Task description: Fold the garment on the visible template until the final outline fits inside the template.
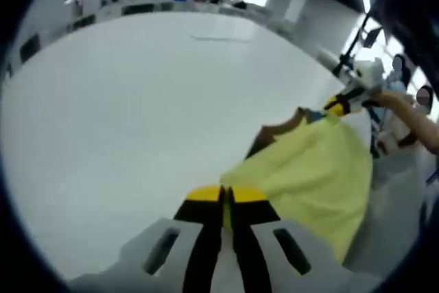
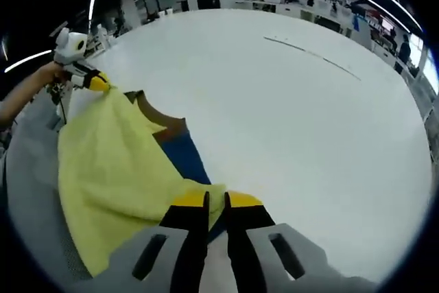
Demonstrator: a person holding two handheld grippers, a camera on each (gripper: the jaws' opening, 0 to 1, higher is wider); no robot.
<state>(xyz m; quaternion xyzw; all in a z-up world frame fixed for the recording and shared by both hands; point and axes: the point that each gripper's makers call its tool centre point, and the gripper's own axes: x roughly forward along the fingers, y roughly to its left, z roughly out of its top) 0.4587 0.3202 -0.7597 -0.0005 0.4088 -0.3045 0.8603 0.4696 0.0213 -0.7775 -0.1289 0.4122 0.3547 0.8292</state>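
Left tongs [image 1: 226,195], nearest in the left gripper view: yellow-tipped jaws pressed together on an edge of the yellow garment [image 1: 312,176]. Right tongs [image 2: 216,202] in the right gripper view likewise closed, pinching another edge of the same garment [image 2: 110,162].

Garment is held up between the two tongs, stretched in a long band from one to the other; its long axis runs tong to tong. The rest hangs and drapes toward the near edge of the white surface [image 2: 288,108]. In the left gripper view the right tongs [image 1: 341,105] appear at the cloth's far end; in the right gripper view the left tongs [image 2: 96,83] appear at its far end, a person's hand [image 2: 49,73] behind them.

Under the lifted cloth, a brown piece [image 2: 161,120] and a blue piece [image 2: 185,159] lie flat on the surface; whether they are template or cloth, cannot tell.

Open room: the surface beyond the garment is broad and bare to its far edge. A faint dark line [image 2: 312,54] crosses it well away from the garment. Surface edge lies close beside the hanging cloth.
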